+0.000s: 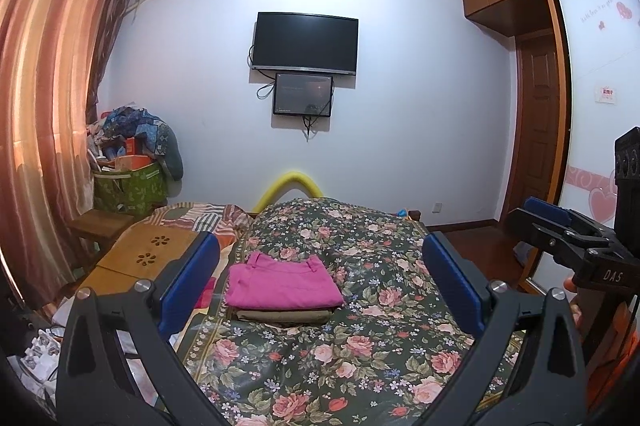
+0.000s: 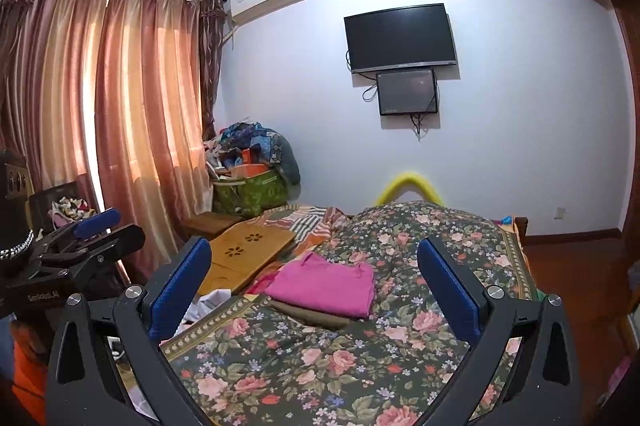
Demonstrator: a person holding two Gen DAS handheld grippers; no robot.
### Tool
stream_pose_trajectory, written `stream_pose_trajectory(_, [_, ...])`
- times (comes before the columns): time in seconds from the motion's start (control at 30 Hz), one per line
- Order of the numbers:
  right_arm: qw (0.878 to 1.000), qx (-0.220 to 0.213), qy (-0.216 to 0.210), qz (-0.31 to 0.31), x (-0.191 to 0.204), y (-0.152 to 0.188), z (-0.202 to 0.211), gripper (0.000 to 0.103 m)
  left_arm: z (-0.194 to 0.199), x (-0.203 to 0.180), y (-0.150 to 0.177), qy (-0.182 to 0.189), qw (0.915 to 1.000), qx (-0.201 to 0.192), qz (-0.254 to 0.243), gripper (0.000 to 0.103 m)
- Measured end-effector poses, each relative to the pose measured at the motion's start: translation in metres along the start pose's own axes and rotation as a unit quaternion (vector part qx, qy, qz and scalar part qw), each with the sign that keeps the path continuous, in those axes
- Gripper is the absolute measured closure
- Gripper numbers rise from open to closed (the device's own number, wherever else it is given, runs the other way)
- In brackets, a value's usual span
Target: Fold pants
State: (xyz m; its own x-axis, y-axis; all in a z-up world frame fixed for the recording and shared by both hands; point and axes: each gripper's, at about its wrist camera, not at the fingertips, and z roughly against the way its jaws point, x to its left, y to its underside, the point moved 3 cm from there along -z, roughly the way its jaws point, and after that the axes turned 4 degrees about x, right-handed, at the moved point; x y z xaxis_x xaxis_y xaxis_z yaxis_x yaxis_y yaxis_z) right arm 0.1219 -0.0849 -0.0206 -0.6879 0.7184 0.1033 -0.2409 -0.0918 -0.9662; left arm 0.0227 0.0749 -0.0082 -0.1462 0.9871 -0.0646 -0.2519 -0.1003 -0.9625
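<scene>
Folded magenta pants (image 1: 282, 284) lie on top of a folded olive-brown garment (image 1: 284, 315), the two forming a small stack on the dark floral bedspread (image 1: 360, 354) of the bed. The left gripper (image 1: 320, 280) is held above the near part of the bed with its blue-padded fingers (image 1: 188, 282) spread wide and empty, the stack showing between them, nearer the left one. The right gripper (image 2: 314, 286) is likewise released, its fingers (image 2: 448, 290) wide apart and holding nothing; in its view the pants (image 2: 324, 284) sit between the fingers, clear of both. Just left of the stack, on the bed, rests a light wooden lap tray with flower-shaped cut-outs (image 1: 140, 254), with striped patchwork bedding (image 1: 208, 216) behind it. Beyond the foot of the bed a yellow foam arch (image 1: 290, 182) rises against the white wall. In the far left corner a green leaf-print bag heaped with clothes (image 1: 130, 182) stands on a low wooden stool (image 1: 98, 224), beside pink-brown curtains (image 1: 48, 74). A black wall television (image 1: 306, 42) hangs above a smaller dark screen (image 1: 303, 94).
</scene>
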Motion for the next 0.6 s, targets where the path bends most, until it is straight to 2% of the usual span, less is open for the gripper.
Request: stream_pose_trajectory(0.6, [1.000,0.003,0.002,0.001,0.0005,-0.0012,-0.0006,0.000,-0.0031,0.0038,0.0038,0.011,0.9999,0.006,0.006,0.000])
